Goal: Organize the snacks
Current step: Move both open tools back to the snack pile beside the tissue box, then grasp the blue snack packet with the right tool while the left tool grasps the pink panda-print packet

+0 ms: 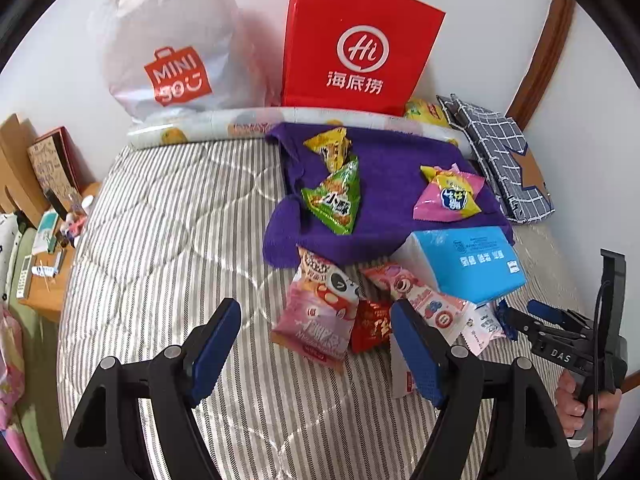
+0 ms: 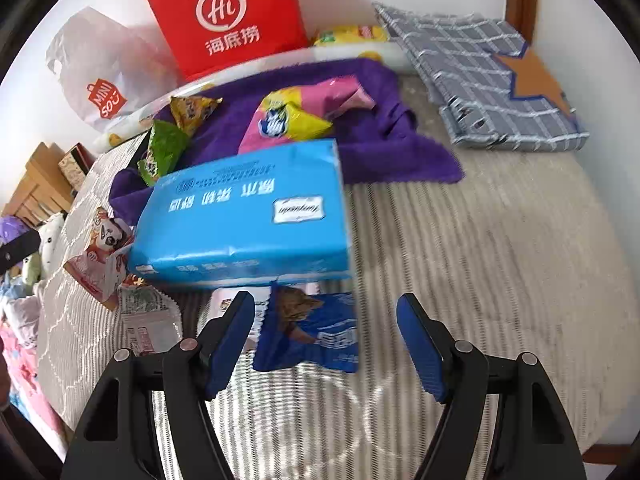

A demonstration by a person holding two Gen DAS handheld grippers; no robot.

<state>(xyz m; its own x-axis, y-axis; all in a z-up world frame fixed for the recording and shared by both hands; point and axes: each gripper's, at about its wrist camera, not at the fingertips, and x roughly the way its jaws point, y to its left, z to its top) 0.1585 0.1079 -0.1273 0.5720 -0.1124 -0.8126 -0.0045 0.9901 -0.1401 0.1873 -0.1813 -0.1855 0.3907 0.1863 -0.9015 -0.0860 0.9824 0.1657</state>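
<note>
Snack packets lie scattered on a striped quilt (image 1: 168,248) and on a purple towel (image 1: 392,200) spread at its far side. On the towel: a yellow packet (image 1: 330,148) touching a green packet (image 1: 336,200) just nearer, and to their right a pink-and-yellow packet (image 1: 450,196). At the towel's near edge rests a blue tissue pack (image 1: 472,264), its far side overlapping the towel. Left of and partly under the pack lie a pink panda packet (image 1: 320,316), a small red packet (image 1: 372,326) and a pink bear packet (image 1: 424,300); a dark blue packet (image 2: 316,328) lies just near the pack, on the quilt.

Left gripper (image 1: 316,344): jaws open about midway, nothing between the pads, held over the pink panda and red packets; whether it touches them cannot be told.

Right gripper (image 2: 324,332): jaws parted, the dark blue packet between them nearer the left finger; the pads do not press on it. The right hand (image 1: 588,408) holds its handle at the right edge of the left view.

Against the far wall stand a red paper bag (image 1: 352,44) and, to its left, a white plastic bag (image 1: 168,48). A folded checked cloth (image 1: 496,160) lies at far right. A wooden side table (image 1: 48,280) with small items stands left of the bed.
</note>
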